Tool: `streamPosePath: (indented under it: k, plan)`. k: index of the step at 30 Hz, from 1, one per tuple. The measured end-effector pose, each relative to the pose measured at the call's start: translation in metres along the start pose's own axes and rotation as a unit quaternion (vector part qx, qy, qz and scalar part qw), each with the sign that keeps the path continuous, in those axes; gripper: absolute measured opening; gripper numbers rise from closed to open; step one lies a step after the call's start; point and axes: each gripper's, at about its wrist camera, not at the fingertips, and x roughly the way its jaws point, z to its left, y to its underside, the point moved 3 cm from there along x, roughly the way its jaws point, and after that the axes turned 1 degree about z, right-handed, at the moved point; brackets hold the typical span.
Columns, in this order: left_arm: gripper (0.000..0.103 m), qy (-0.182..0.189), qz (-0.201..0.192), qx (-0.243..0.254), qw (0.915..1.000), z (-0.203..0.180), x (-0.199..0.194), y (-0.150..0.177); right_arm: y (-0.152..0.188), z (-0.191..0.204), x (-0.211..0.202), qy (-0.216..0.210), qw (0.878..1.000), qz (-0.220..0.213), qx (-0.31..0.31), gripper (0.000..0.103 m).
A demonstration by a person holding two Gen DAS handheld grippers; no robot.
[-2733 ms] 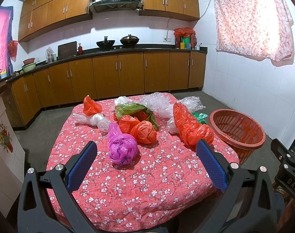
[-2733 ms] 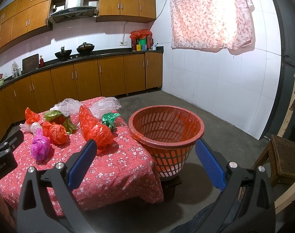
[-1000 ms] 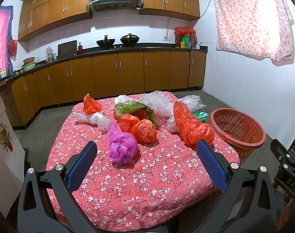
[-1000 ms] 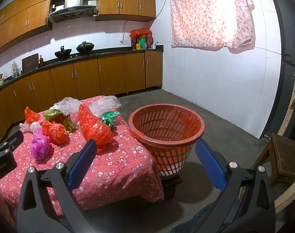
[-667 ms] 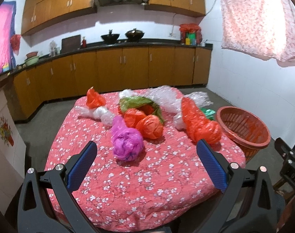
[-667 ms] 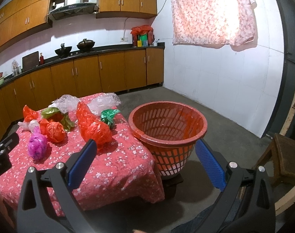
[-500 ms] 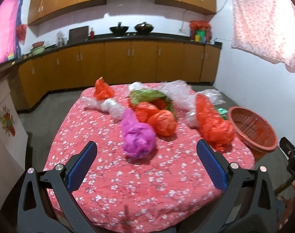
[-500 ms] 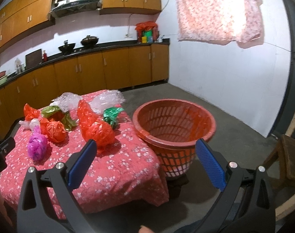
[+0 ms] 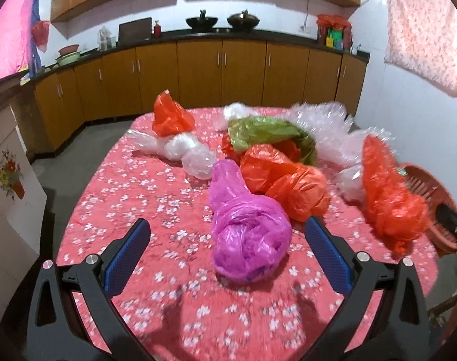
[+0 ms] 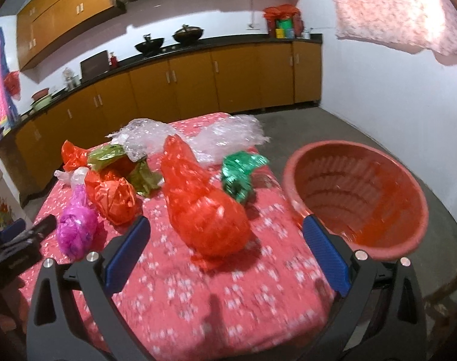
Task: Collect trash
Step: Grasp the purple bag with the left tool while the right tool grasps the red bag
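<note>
While both grippers, left and right, stood with fingers spread and empty, the purple bag lay centred before the left; closing low around its bulk seemed advisable

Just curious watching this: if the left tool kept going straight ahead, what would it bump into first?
Most likely the pink plastic bag, which lies on the table between the open left tool's fingers; depth is hard to judge.
</note>
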Motion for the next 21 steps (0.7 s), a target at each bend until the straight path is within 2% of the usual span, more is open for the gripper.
streamPosePath:
  k: [3,5,7,11,15,21]
  plan:
    - [0.101,-0.003,0.02,0.005,0.9998,-0.004,0.018,0.001,-0.008,0.005,0.016,-0.002,1.0,-0.002,-0.016,0.099]
    - [0.101,-0.003,0.029,0.008,0.9995,-0.008,0.027,0.001,-0.012,0.006,0.026,-0.004,1.0,0.003,-0.025,0.094]
    - [0.101,-0.009,0.037,0.013,0.9992,-0.011,0.033,0.001,-0.015,0.006,0.038,-0.007,0.999,0.014,-0.031,0.09]
    - [0.101,-0.011,0.057,0.012,0.9982,-0.013,0.044,0.001,-0.015,0.005,0.059,-0.016,0.999,0.037,-0.029,0.089]
    - [0.101,-0.016,0.069,0.009,0.9974,-0.011,0.052,0.003,-0.011,0.008,0.073,-0.032,0.997,0.059,-0.025,0.082]
    - [0.094,-0.019,0.075,-0.004,0.997,0.004,0.056,0.002,-0.005,0.021,0.08,-0.055,0.995,0.077,-0.028,0.073]
